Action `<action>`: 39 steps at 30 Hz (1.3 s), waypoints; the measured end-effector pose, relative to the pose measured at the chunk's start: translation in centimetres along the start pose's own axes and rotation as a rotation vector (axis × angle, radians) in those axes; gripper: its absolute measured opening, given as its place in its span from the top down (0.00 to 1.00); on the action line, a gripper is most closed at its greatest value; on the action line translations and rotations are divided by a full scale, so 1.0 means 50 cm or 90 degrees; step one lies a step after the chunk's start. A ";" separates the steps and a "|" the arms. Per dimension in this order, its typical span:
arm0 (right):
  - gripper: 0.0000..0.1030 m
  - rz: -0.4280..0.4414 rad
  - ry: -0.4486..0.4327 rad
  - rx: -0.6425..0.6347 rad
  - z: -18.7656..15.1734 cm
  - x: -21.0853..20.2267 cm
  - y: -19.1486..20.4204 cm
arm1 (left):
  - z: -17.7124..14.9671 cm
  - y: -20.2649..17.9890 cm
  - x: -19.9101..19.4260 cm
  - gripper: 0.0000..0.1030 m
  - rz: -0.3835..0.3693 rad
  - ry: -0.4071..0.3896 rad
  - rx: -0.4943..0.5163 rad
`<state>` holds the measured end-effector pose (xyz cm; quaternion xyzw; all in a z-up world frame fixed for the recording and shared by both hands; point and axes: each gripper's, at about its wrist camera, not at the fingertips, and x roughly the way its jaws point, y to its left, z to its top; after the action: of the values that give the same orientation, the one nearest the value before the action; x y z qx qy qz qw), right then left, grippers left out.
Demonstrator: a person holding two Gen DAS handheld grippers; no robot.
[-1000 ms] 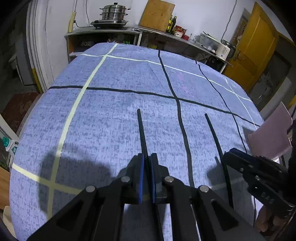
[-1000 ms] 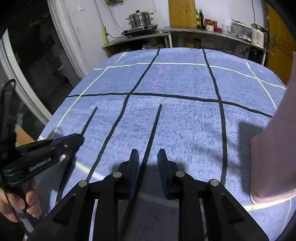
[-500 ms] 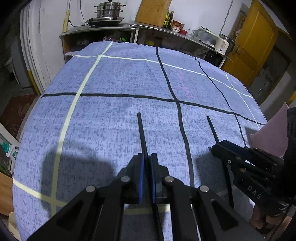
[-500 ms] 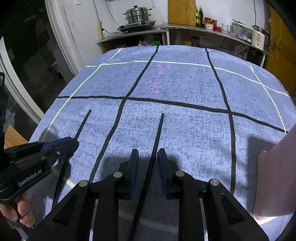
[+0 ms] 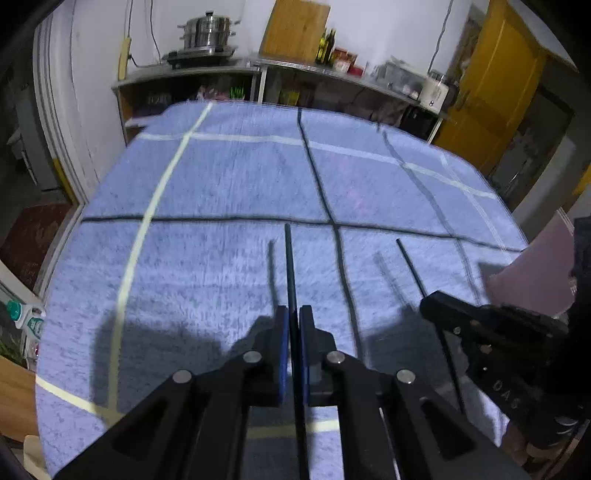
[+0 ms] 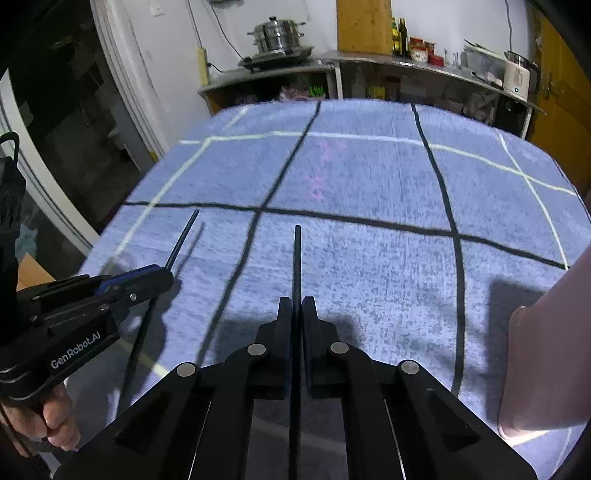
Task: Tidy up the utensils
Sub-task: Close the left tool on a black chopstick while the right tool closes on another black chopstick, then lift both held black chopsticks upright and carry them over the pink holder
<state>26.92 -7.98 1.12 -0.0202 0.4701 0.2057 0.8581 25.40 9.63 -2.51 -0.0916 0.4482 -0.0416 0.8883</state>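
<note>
Two thin black chopsticks are held over the blue checked tablecloth (image 5: 221, 177). My left gripper (image 5: 291, 310) is shut on one chopstick (image 5: 288, 258), which points away from me and casts a separate shadow just to its left. My right gripper (image 6: 296, 301) is shut on the other chopstick (image 6: 296, 258), which runs straight out between its pads. The left wrist view shows the right gripper (image 5: 428, 299) at the right with its chopstick (image 5: 410, 258). The left gripper (image 6: 162, 275) and its chopstick (image 6: 183, 236) sit at the left of the right wrist view.
A pale pink object (image 6: 546, 350) stands at the table's right edge, also visible as a pink shape (image 5: 532, 273) behind the right gripper. Beyond the table are a metal counter with a steel pot (image 5: 208, 31), bottles, and a yellow door (image 5: 491, 85). A hand (image 6: 55, 424) grips the left tool.
The right jaws have shut onto the chopstick that lay between them. The left gripper has risen with its chopstick, whose shadow now lies apart from it.
</note>
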 end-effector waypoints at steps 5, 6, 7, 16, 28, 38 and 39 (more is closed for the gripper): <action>0.95 0.015 -0.052 -0.006 0.007 -0.081 0.015 | 0.012 -0.009 -0.074 0.95 -0.018 -0.044 0.004; 0.95 0.016 -0.060 -0.008 0.008 -0.096 0.018 | 0.015 -0.012 -0.090 0.95 -0.022 -0.053 0.006; 0.95 0.019 -0.069 -0.009 0.008 -0.112 0.022 | 0.018 -0.015 -0.106 0.95 -0.026 -0.062 0.009; 0.95 0.036 -0.157 -0.020 0.010 -0.268 0.042 | 0.033 -0.051 -0.230 0.95 -0.062 -0.124 0.036; 0.95 0.021 -0.204 0.001 -0.027 -0.377 0.010 | 0.020 -0.104 -0.288 0.95 -0.083 -0.138 0.058; 0.95 0.000 -0.225 0.036 -0.073 -0.450 -0.061 | 0.004 -0.187 -0.295 0.95 -0.138 -0.113 0.089; 0.95 -0.005 -0.229 0.041 -0.077 -0.460 -0.071 | 0.002 -0.201 -0.295 0.95 -0.147 -0.111 0.092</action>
<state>14.27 -19.79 17.13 0.0427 0.3153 0.1878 0.9292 16.81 2.12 11.20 -0.0818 0.3517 -0.1676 0.9173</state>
